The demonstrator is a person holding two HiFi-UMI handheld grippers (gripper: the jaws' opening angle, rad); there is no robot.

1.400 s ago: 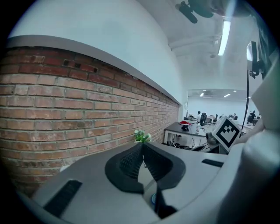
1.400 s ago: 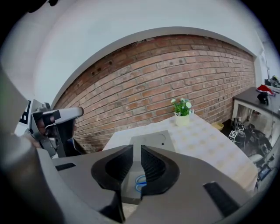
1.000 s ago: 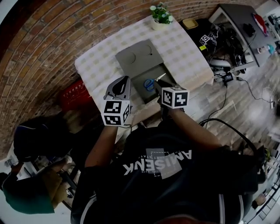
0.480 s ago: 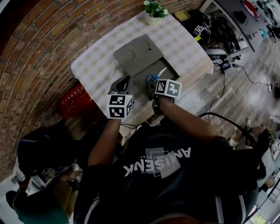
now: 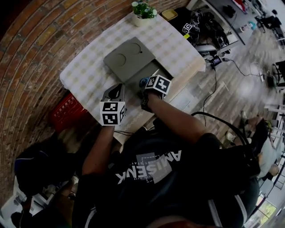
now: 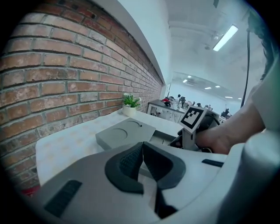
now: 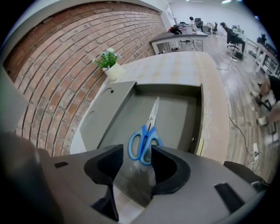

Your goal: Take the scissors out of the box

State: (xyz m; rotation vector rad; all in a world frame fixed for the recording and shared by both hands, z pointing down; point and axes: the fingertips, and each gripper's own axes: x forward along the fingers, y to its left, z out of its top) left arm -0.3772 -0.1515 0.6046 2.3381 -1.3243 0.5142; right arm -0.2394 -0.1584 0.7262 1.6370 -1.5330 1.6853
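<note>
Blue-handled scissors (image 7: 145,145) lie flat in the open grey box (image 7: 193,127), blades pointing to its far wall. My right gripper (image 7: 136,154) hangs over the box's near end, pointing steeply down. Its jaws have just been opening and stand apart, the handles showing past the tips with no pad touching them. In the head view its marker cube (image 5: 158,84) covers most of the scissors (image 5: 143,81). My left gripper (image 6: 141,148) is shut on nothing, low over the table left of the box (image 5: 147,74); the head view shows this gripper (image 5: 116,92) too.
The box's lid (image 5: 128,57) lies folded back toward the brick wall. A potted plant (image 5: 142,10) stands at the table's far corner. The checked tablecloth (image 5: 84,78) covers the table. A red crate (image 5: 67,109) sits below at left; cables lie on the floor at right.
Both grippers have sunk toward the table. The right one has rolled and tipped down over the scissors, and its cube now hides most of them.
</note>
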